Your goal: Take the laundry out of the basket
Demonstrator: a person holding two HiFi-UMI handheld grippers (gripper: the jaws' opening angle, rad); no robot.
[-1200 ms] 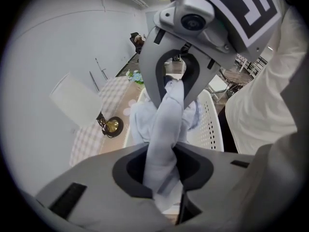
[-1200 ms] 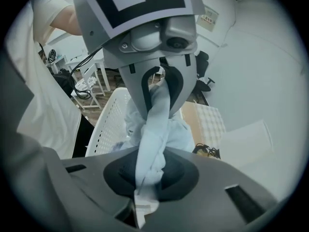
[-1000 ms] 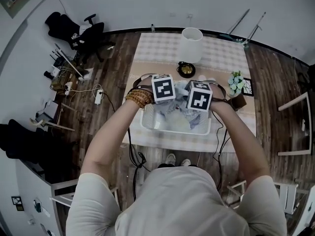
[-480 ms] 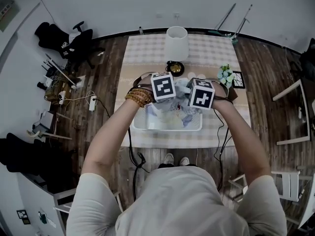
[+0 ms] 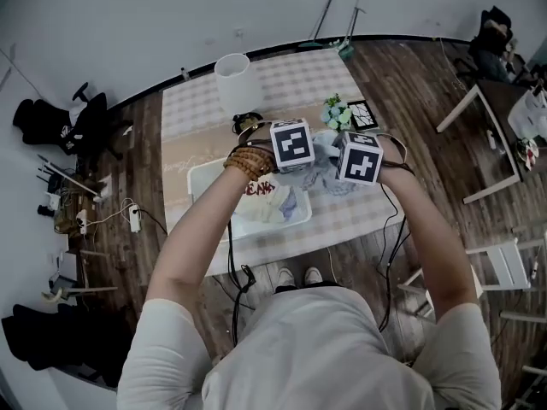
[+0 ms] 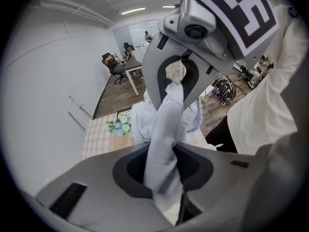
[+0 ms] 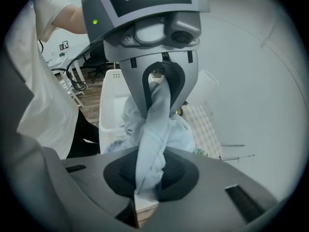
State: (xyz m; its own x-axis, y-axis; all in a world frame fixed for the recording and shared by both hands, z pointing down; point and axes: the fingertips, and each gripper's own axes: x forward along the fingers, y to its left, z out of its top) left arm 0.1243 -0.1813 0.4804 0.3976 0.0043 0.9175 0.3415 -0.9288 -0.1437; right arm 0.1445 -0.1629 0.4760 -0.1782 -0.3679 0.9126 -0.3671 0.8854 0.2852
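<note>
**Both grippers clamp one pale blue garment beside the basket**

A wood floor (image 5: pixel 410 84) runs round a table (image 5: pixel 299 79) under a checked cloth. The person stands at its near edge with both arms stretched out over it. A white basket (image 5: pixel 195 182) sits on the table's near left part, with laundry (image 5: pixel 261 199) inside, some of it white with red print. A white lamp (image 5: pixel 235 79) stands well behind the basket.

The garment (image 5: pixel 327 176) is bunched between the two tools, raised above the table just past the basket's right end. I cannot tell whether its lower folds touch the basket.

The left gripper (image 6: pixel 161 175) has its jaws drawn partway in and pinched on a thick fold of the garment, which runs straight up out of them. The right gripper (image 7: pixel 147 178) stands close beside it, its jaws drawn narrower on another fold of the same cloth. Each gripper view shows the other tool biting the fabric.

Small flowers (image 5: pixel 335 112) and a dark frame (image 5: pixel 362 114) stand just behind the grippers. A bead bracelet (image 5: pixel 248 162) circles the left wrist
</note>
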